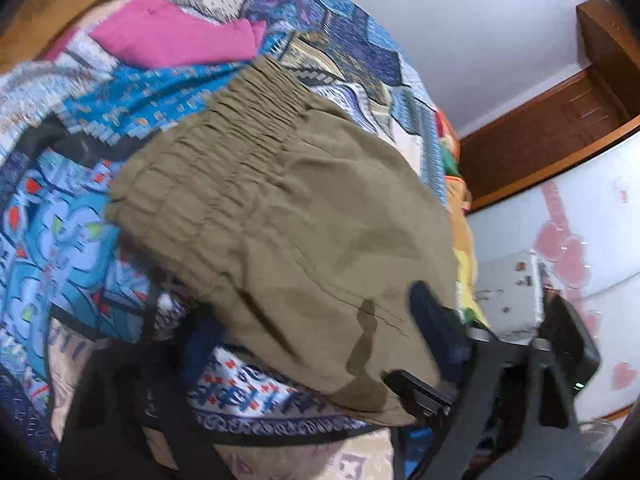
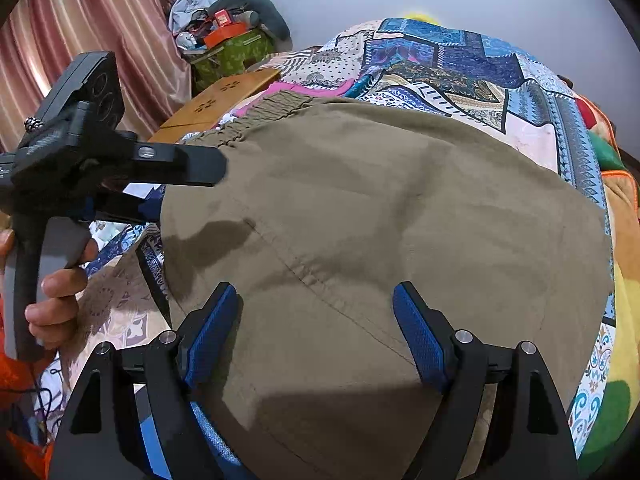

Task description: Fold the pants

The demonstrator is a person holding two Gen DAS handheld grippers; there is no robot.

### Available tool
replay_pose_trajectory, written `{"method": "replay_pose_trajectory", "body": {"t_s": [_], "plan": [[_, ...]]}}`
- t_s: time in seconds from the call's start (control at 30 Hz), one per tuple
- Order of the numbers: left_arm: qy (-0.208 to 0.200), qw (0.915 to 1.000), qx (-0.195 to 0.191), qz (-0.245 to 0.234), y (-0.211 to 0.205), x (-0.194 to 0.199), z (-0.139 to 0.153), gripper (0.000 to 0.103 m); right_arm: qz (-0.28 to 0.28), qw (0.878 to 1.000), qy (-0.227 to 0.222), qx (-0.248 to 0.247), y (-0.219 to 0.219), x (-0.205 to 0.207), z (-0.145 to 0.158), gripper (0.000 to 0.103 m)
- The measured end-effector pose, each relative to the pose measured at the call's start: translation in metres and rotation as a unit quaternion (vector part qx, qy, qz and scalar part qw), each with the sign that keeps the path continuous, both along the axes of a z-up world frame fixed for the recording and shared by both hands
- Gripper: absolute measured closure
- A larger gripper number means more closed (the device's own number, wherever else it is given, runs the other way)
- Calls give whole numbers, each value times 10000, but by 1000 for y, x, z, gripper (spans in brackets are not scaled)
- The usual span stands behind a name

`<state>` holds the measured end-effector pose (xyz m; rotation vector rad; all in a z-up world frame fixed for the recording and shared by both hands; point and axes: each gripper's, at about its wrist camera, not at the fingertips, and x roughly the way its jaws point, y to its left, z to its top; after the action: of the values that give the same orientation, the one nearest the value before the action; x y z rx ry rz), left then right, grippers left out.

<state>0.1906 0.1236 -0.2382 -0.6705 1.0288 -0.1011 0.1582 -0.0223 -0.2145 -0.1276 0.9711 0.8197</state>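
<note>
Olive-khaki pants [image 2: 380, 208] with an elastic waistband [image 1: 224, 132] lie on a patchwork bedspread [image 2: 460, 64]. My right gripper [image 2: 316, 320] is open, its blue-padded fingers [image 2: 420, 336] spread just above the near part of the pants, nothing between them. My left gripper [image 2: 192, 168] shows at the left of the right wrist view, held by a hand beside the pants' left edge. In the blurred left wrist view the pants [image 1: 304, 232] fill the middle; the dark fingers [image 1: 432, 320] stand wide apart, one at the pants' lower right edge. They hold nothing.
A pink garment [image 1: 172, 36] lies beyond the waistband. A wooden tray table [image 2: 216, 100] and a green box with clutter [image 2: 232, 52] stand past the bed's far left. Striped curtains [image 2: 80, 20] hang left. A wooden door [image 1: 560, 120] is right in the left wrist view.
</note>
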Motion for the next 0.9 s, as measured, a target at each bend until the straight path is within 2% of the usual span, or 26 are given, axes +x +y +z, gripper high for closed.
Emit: {"method": "replay_pose_trajectory", "body": {"t_s": [0.03,0.07,0.17,0.3,0.4,0.5,0.6,0.7,0.73,0.77,0.83,0.9], "plan": [[14,9998,179,40,0,1,1,53,-9,10000,-2,-2,-1,0,0,24],[58,9992,396,80,-1,3,0,70,-27,10000,0,-4,-1,0,0,24],[15,9984,554,63,-1,7,-1,77,-47,10000,12,-3,-2,0,1,25],[-114,9936,1122,13,-8,-3,6,80,-104,9999,24,-2,-5,-2,2,25],[-226,9857,1668,-41,-14,-20,13,80,-154,9999,41,46,-11,-7,5,27],[-347,9708,2373,-22,-20,-46,22,81,-174,9998,39,91,-18,-15,7,29],[-348,9622,2700,-11,-19,-69,25,81,-282,9996,20,59,-29,-23,7,29],[-372,9493,3121,64,-19,-90,31,83,-471,9988,94,89,-44,-29,7,29],[-393,9429,3306,99,-19,-94,34,84,-492,9986,95,160,-49,-32,8,29],[-442,9334,3558,139,-22,-97,38,86,-619,9980,62,69,-54,-34,10,29],[-566,9209,3852,206,-23,-101,48,87,-833,9965,74,-60,-62,-34,10,29],[-745,9213,3811,193,-24,-100,60,87,-991,9949,179,-4,-74,-35,6,29]]}}
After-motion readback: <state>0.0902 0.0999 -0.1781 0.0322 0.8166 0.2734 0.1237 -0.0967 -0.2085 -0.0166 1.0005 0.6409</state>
